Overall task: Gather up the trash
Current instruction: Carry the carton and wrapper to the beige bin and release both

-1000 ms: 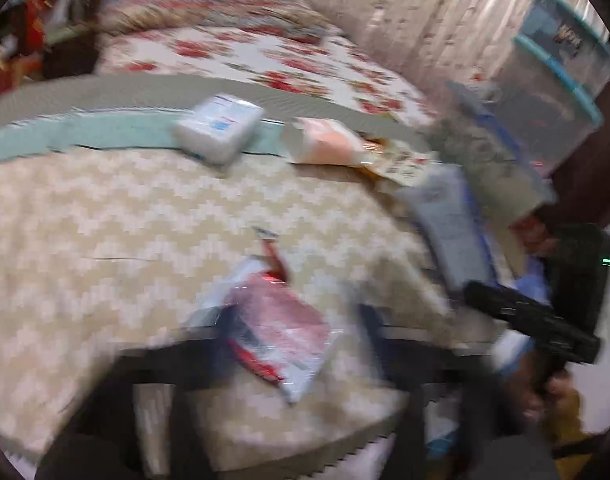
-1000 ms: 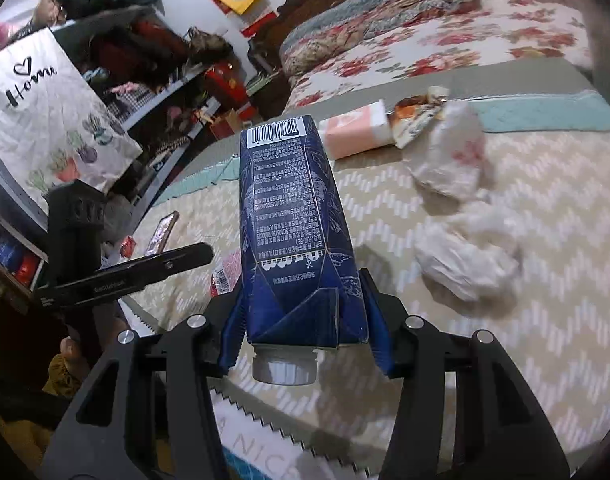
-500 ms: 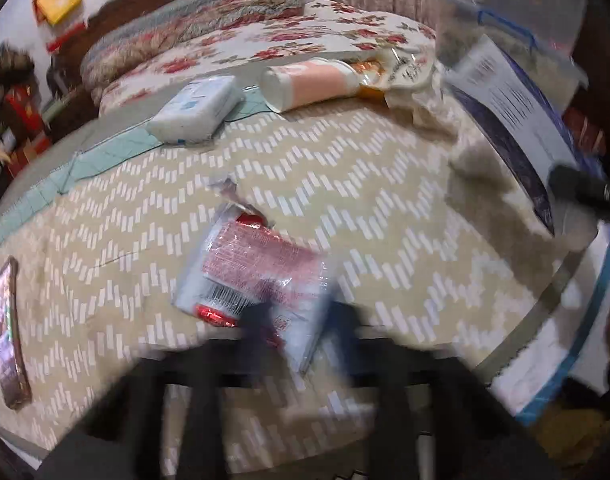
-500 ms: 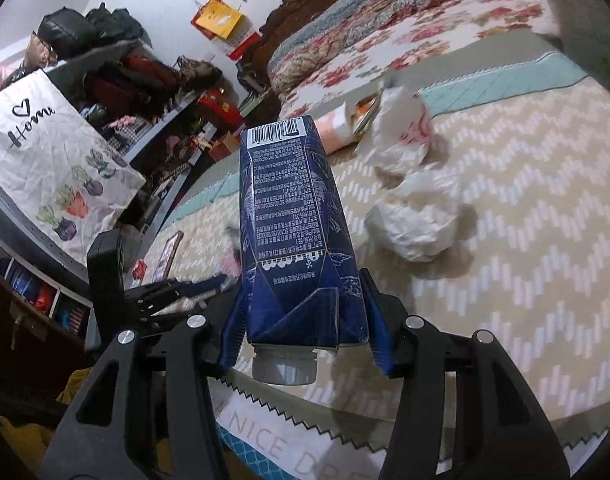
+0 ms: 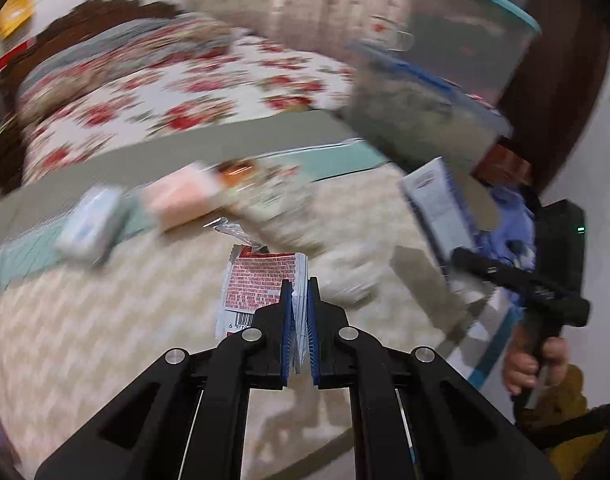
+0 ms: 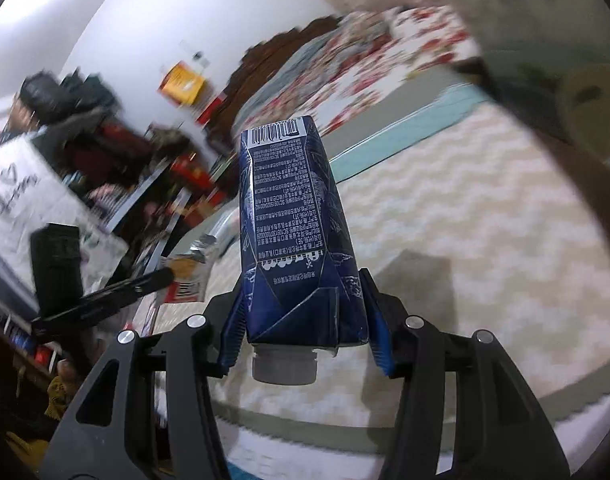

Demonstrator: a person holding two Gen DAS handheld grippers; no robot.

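The left gripper (image 5: pixel 299 300) is pinched nearly closed on the right edge of a flat red-and-white snack wrapper (image 5: pixel 261 286), its barcode end nearest the camera, above the zigzag-patterned bedspread (image 5: pixel 105 340). The right gripper (image 6: pixel 305 316) clamps a dark blue drink carton (image 6: pixel 291 232) at its cap end, the grey cap (image 6: pixel 285 368) pointing back at the camera and the barcode end pointing away over the bed. In the left view that carton (image 5: pixel 437 208) shows to the right, above the bed's near-right corner, with the person's right hand (image 5: pixel 533 364) gripping the handle below it. Farther out on the bedspread, blurred by motion, lie a pale blue packet (image 5: pixel 91 224) at left, a pink pack (image 5: pixel 181 196) just right of it, and what seems to be crumpled paper (image 5: pixel 345 272) right of the wrapper. A floral quilt (image 5: pixel 185 96) covers the far half.
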